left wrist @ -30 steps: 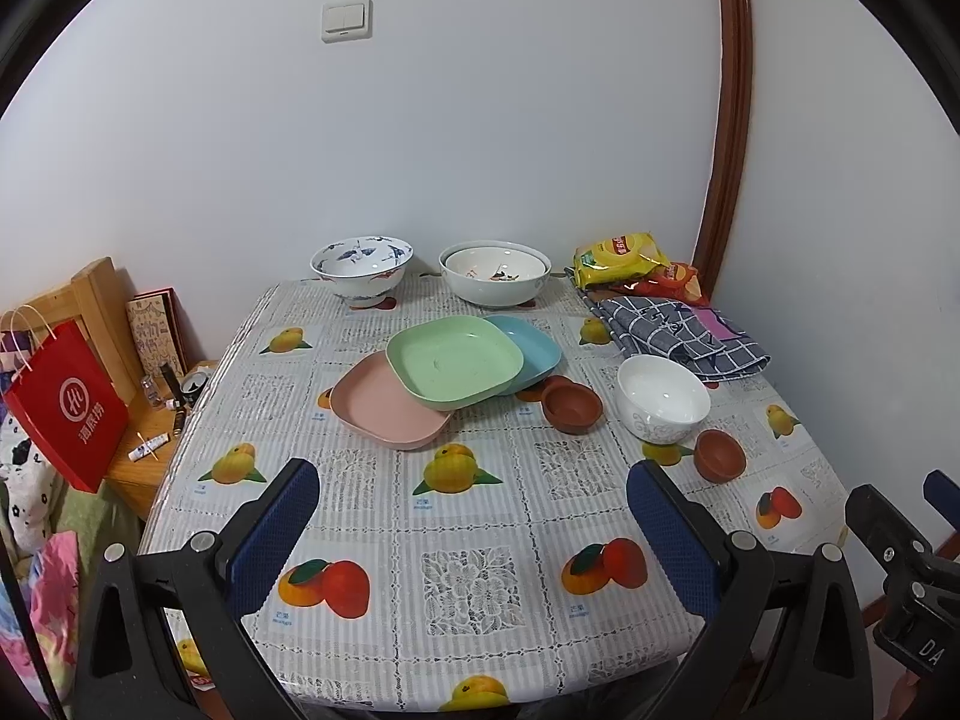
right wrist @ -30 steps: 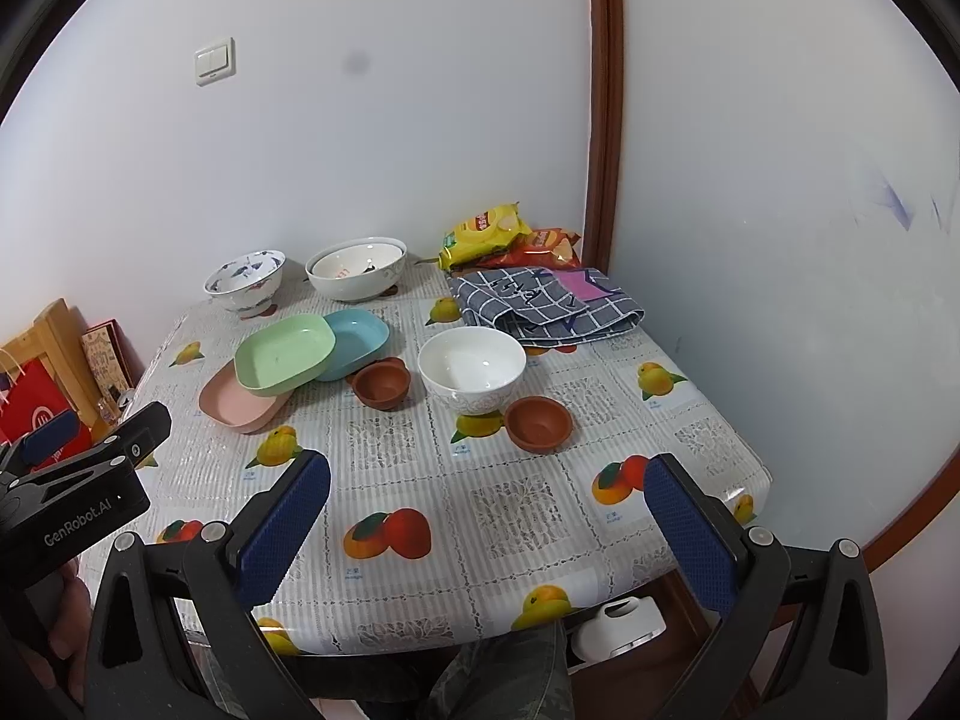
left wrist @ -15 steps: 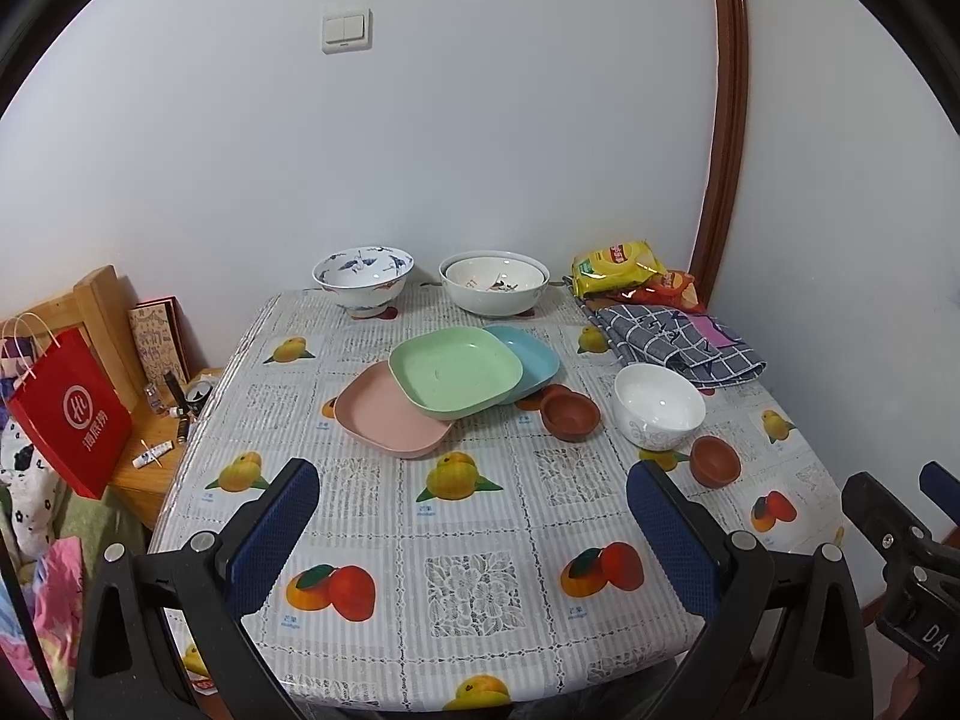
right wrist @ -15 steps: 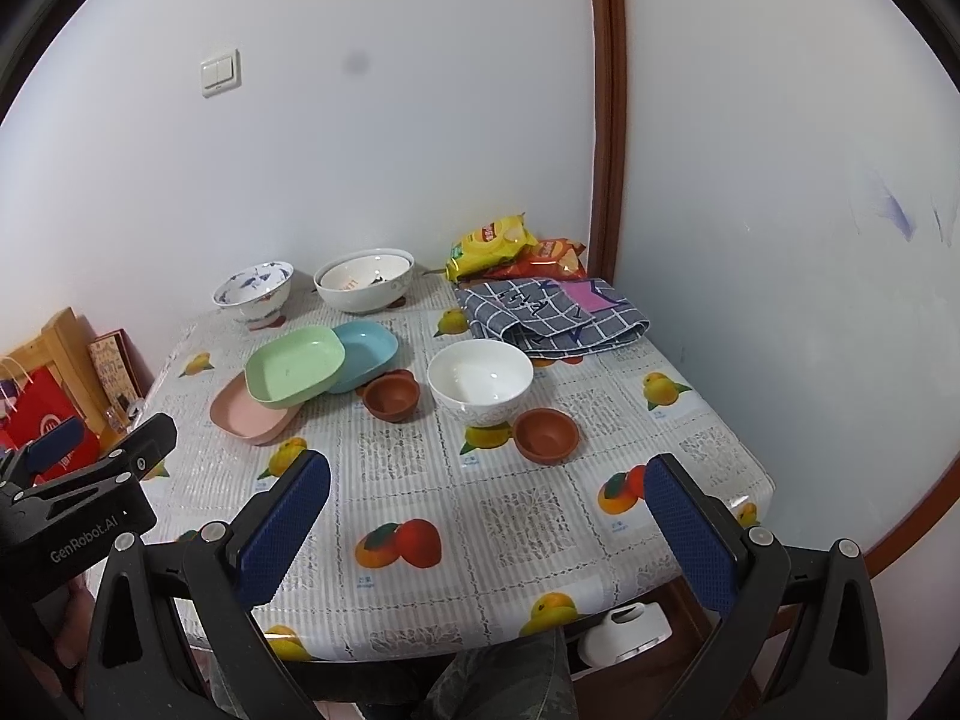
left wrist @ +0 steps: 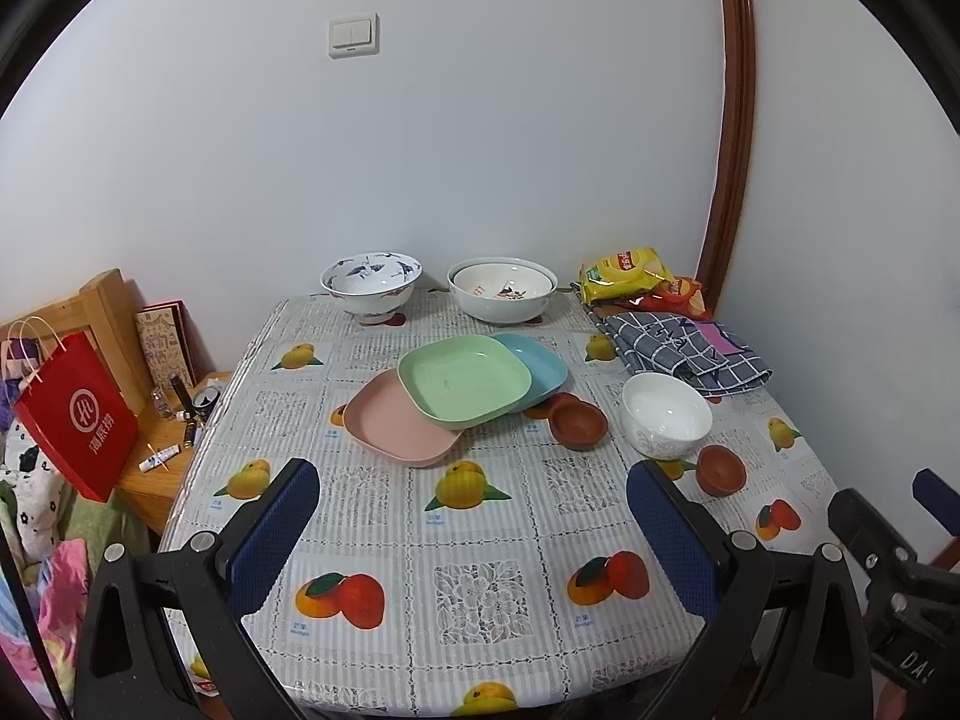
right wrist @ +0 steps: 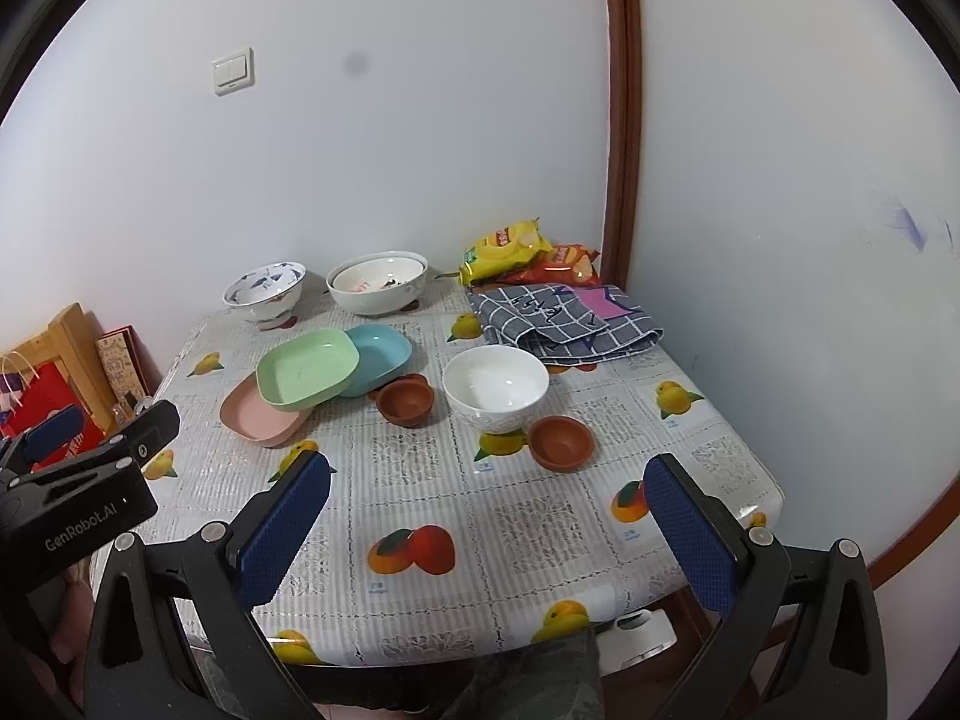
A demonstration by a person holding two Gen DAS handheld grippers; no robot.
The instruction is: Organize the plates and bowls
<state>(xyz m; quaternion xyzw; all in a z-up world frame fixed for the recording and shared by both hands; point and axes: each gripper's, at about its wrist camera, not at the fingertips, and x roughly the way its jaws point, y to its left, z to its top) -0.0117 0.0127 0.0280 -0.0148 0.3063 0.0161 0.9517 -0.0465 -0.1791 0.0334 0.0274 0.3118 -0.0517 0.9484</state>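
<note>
A green plate lies askew over a pink plate and a blue plate mid-table. To their right are a brown bowl, a white bowl and a second brown bowl. A blue-patterned bowl and a large white bowl stand at the far edge. My left gripper hangs open above the near table edge, empty. My right gripper is also open and empty, short of the white bowl and the near brown bowl.
The table wears a fruit-print cloth and sits in a wall corner. A grey checked cloth and snack bags lie at the back right. A red paper bag and a wooden side stand crowd the left.
Both grippers have drawn back and risen a little, so the table and dishes sit lower and smaller in view. No dish has moved.
</note>
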